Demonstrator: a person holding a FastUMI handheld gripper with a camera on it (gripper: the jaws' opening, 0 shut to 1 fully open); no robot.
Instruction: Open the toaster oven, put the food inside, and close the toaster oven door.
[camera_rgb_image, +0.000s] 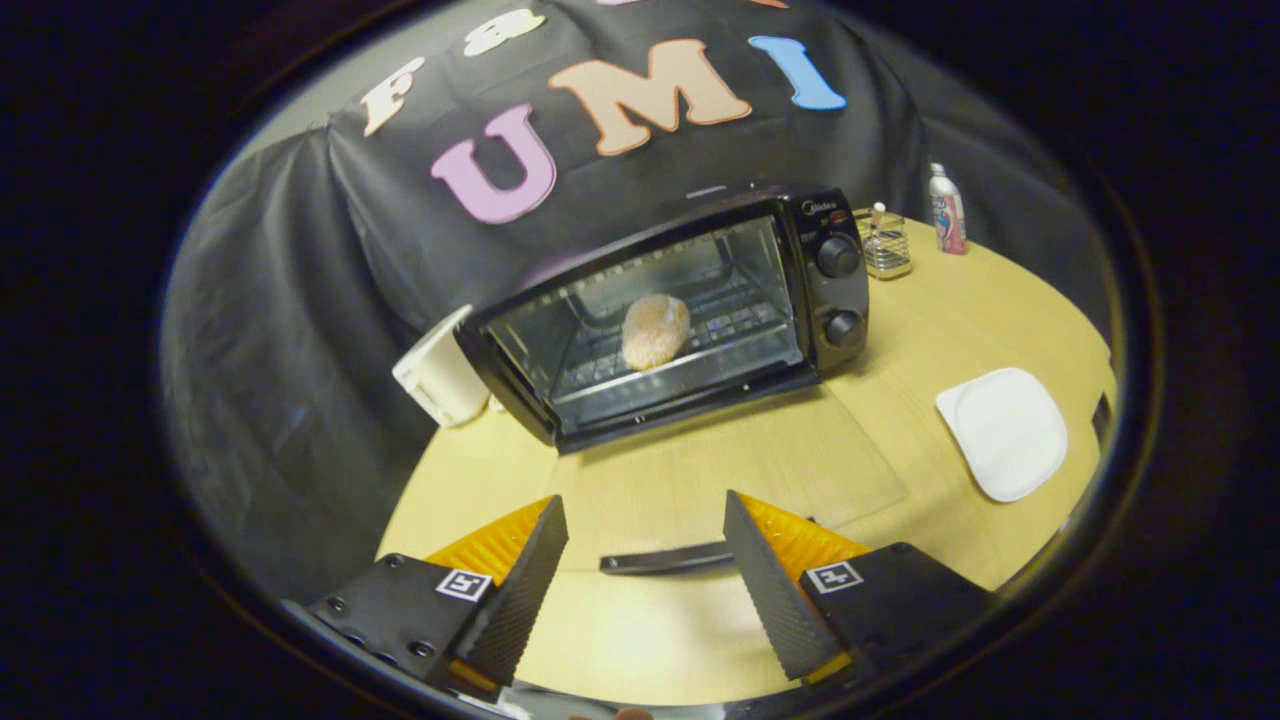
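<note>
The tool is spread wide and empty above the surface. At twelve o'clock, well beyond its fingers, the toaster oven holds the food on its rack. The door looks shut or nearly so; next, probably just confirm that and pull away.

Cloth-walled booth, toaster oven tabletop
</note>
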